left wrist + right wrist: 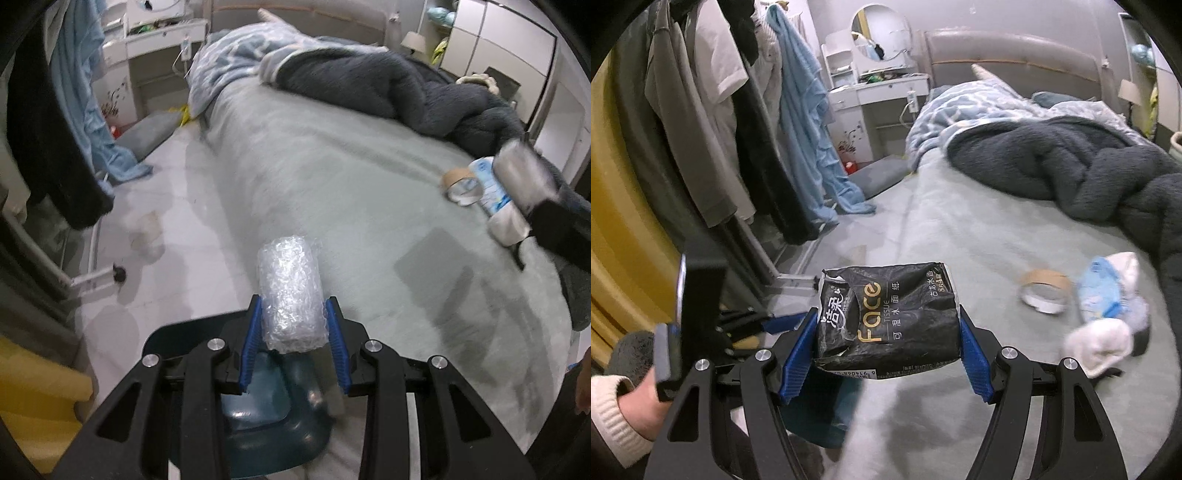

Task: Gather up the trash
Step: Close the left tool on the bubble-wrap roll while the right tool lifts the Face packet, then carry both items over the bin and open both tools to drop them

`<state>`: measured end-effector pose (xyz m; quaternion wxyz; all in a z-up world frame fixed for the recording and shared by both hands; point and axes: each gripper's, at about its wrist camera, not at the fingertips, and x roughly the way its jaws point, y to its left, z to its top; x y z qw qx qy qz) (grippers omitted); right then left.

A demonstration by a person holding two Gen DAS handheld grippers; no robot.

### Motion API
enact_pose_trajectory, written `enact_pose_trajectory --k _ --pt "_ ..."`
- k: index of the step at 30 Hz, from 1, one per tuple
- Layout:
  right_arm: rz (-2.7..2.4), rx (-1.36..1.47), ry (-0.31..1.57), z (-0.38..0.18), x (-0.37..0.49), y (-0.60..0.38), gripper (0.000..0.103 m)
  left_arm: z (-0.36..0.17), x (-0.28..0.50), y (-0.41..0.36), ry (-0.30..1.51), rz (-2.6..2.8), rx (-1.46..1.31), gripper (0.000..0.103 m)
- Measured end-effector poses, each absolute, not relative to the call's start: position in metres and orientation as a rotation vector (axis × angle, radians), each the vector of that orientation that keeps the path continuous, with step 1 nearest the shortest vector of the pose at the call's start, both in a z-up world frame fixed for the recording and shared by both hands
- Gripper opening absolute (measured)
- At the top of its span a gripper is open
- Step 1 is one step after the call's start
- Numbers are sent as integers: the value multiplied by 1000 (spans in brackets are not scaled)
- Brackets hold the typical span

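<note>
Bed [332, 177] fills the centre and right of both views; grey-green cover, dark blanket [406, 92] bunched at upper right.

Bin: blue bin [273, 417] sits at bottom centre of the left view, directly under your left load. Judged: you are carrying both items over it for the drop.

Right gripper [886, 332]: jaws set wide, clamped on the short ends of a black tissue pack [886, 317], centre of frame. Long axis runs left-right across the jaws; label faces the camera.

Left gripper [293, 332]: jaws narrow, pinching a bubble-wrap roll [290, 288] near its lower end. Long axis points up-frame, away from the camera.

Remaining on the bed, right of frame: 1 tape ring [1045, 291], 1 blue-and-white wrapper [1104, 291].
</note>
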<state>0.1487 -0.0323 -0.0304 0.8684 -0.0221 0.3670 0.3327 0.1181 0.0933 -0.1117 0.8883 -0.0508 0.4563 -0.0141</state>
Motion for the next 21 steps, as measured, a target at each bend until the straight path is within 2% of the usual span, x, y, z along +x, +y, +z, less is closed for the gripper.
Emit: enact_pose_trajectory --k 21 --pt "833 -167 1000 -97 165 89 71 -188 104 179 1283 42 -304 38"
